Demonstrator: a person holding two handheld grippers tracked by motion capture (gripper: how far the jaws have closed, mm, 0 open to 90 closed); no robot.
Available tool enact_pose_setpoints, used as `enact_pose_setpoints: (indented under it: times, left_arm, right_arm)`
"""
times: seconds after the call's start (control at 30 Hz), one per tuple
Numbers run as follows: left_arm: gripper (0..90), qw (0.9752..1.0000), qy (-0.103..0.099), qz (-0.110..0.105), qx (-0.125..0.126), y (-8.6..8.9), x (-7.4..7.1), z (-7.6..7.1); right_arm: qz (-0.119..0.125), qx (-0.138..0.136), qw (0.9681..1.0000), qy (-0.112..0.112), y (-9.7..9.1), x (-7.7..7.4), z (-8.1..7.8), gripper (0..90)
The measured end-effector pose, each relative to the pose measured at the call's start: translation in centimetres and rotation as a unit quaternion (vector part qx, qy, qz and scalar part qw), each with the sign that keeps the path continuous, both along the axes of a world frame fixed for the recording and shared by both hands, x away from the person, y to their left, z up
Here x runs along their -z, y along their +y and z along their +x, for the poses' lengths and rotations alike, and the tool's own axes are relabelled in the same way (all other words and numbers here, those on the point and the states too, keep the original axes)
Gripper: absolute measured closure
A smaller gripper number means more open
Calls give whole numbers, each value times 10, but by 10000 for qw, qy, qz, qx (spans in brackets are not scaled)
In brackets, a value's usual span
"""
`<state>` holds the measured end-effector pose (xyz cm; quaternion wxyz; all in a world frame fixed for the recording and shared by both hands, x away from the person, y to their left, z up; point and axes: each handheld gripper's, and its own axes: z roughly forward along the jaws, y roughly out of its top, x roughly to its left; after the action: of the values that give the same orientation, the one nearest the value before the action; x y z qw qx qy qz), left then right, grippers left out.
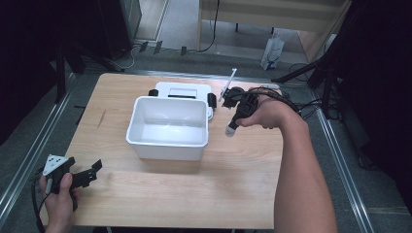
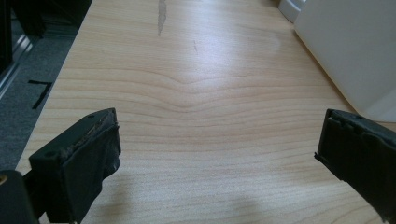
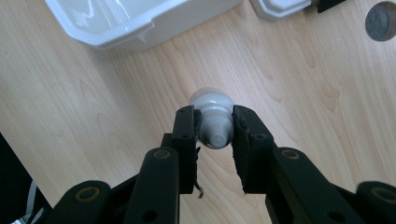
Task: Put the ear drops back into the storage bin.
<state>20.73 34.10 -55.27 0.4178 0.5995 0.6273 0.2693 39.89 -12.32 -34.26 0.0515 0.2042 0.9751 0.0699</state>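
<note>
Right gripper [image 3: 215, 128] pinches a small white bottle [image 3: 212, 114], maybe a dropper, right of the tub [image 1: 167, 127]; left gripper [image 2: 219, 154] spread wide, lower left

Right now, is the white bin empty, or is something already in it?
Empty, as far as shown. In the high view the white bin shows a bare floor; the small white bottle is outside, clamped in the right gripper.

White paper bag [image 1: 272, 52] on floor [image 1: 184, 24]

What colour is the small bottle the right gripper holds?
The bottle is white to pale grey, best seen in the right gripper view.
</note>
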Motion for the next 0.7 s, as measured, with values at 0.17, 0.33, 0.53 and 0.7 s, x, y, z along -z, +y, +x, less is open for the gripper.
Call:
enact_pose_setpoints:
  times: [0.17, 0.33, 0.53, 0.7]
  left_arm:
    - [3, 10000, 7, -6, -12, 0, 0, 0]
    - [3, 10000, 10, -14, -10, 0, 0, 0]
    - [3, 10000, 14, -4, 7, 0, 0, 0]
    - [3, 10000, 8, -10, 9, 0, 0, 0]
  right_arm:
    - [-40, -77, 10000, -29, 12, -12, 1, 725]
    - [-39, -192, 9998, -84, 27, -23, 2, 725]
    - [-16, -310, 9994, -168, 49, -33, 5, 725]
    - [-59, -442, 9989, -166, 66, -37, 6, 725]
